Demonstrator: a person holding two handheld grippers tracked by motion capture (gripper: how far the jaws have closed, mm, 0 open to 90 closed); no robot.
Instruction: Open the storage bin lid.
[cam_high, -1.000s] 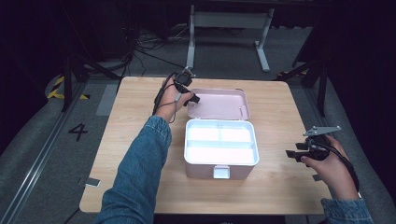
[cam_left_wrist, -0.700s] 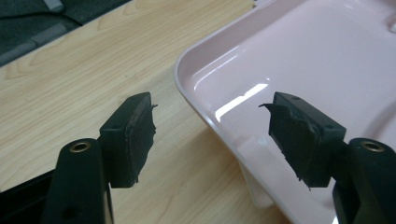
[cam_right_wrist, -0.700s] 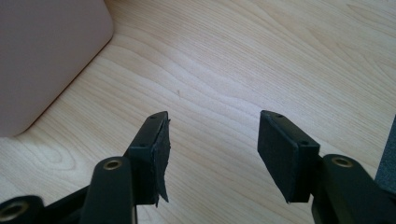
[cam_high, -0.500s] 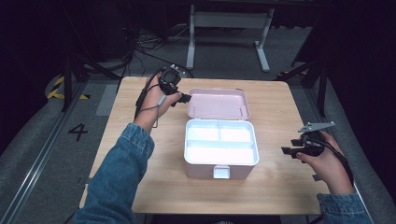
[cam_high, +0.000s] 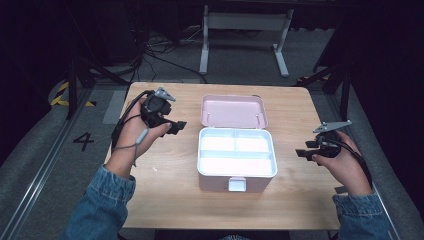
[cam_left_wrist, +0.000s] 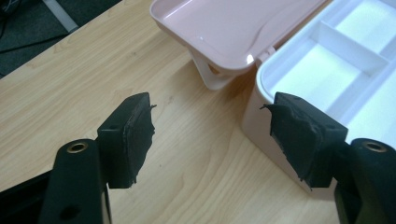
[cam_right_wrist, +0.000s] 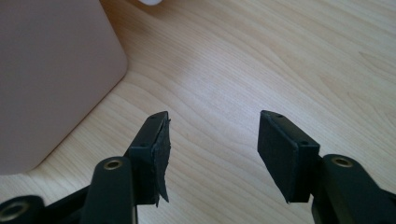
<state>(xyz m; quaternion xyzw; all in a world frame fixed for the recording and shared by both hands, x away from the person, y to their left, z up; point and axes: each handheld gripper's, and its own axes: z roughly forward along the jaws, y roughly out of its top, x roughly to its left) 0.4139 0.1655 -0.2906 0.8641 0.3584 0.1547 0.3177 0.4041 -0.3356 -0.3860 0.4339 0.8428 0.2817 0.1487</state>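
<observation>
A pink box (cam_high: 236, 159) stands open in the middle of the wooden table (cam_high: 165, 180). Its lid (cam_high: 233, 111) lies back flat behind it, and its white divided tray (cam_left_wrist: 343, 70) holds nothing. My left gripper (cam_high: 177, 127) hovers left of the box, open, with bare table between its pads (cam_left_wrist: 133, 137). Right of the box my right gripper (cam_high: 303, 152) is open too, and the box's pink side wall (cam_right_wrist: 51, 79) is at the left of the right gripper view.
A white latch (cam_high: 237, 184) sticks out at the box's front. Beyond the table's far edge stand a white metal frame (cam_high: 245, 30) and cables on a dark floor. A "4" mark (cam_high: 83, 141) is on the floor at left.
My left gripper has drawn back from the lid's far left corner to the left and toward me. The right gripper has shifted slightly toward the box.
</observation>
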